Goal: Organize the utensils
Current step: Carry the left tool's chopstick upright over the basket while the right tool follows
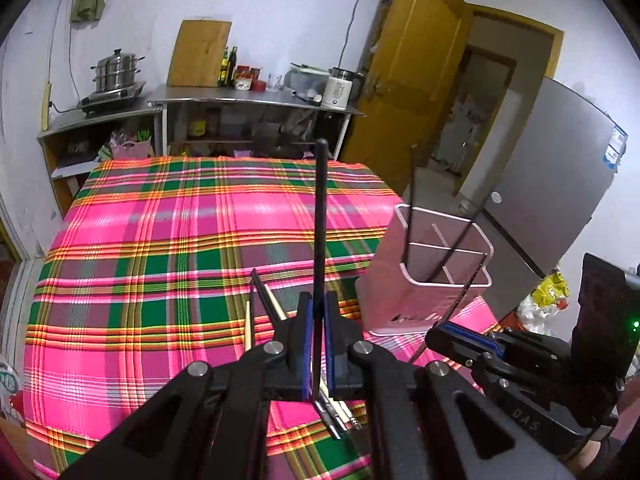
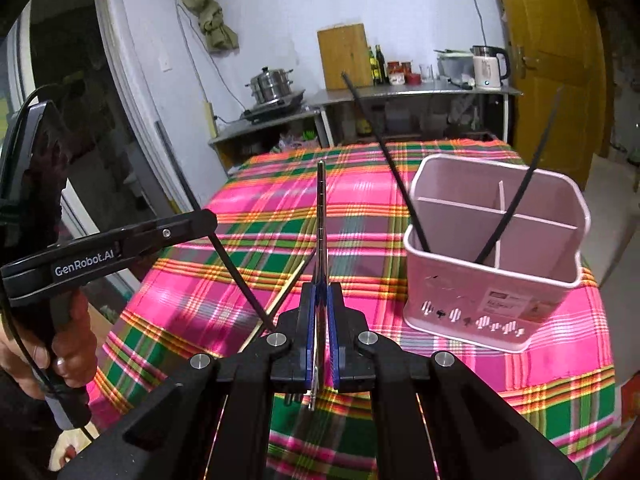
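Chopsticks split three ways. Left wrist view: long black chopstick [image 1: 320, 240] pinched upright in closed left gripper [image 1: 319, 344]; loose wooden and black chopsticks [image 1: 262, 304] lying on pink-green plaid tablecloth [image 1: 160, 240] below; pink plastic divided utensil caddy [image 1: 424, 280] just right, two black sticks inside. Right wrist view: right gripper [image 2: 320, 344] clamped on thin metallic-looking chopstick [image 2: 321, 216], caddy [image 2: 496, 292] right. Risks: thin grip letting sticks pivot or slip; tip catching divider, tipping caddy; grippers colliding.
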The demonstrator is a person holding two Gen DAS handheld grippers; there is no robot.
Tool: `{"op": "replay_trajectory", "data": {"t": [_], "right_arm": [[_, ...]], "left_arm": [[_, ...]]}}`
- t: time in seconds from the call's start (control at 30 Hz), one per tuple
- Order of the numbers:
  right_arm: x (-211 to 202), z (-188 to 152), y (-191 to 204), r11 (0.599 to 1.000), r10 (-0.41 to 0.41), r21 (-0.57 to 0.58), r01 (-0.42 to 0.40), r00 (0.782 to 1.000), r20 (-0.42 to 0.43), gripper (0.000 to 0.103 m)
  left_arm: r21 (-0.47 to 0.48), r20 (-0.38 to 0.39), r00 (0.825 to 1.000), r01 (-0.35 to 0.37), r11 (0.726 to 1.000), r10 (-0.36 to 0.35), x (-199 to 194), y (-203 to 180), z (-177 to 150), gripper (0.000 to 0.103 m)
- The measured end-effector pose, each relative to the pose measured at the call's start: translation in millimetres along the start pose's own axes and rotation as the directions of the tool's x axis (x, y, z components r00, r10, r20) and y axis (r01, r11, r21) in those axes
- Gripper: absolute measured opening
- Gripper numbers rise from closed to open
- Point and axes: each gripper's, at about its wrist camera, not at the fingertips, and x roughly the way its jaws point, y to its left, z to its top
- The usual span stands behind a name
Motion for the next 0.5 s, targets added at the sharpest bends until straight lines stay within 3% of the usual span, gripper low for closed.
{"op": "replay_trajectory", "data": {"t": [0.5], "right_arm": [[-49, 17, -35, 0.995, -0.057, 0.089, 0.048, 0.993, 0.102, 0.006]], "left_arm": [[0.047, 0.011, 0.992, 0.124, 0.991, -0.124, -5, -50, 28, 0.006]]}}
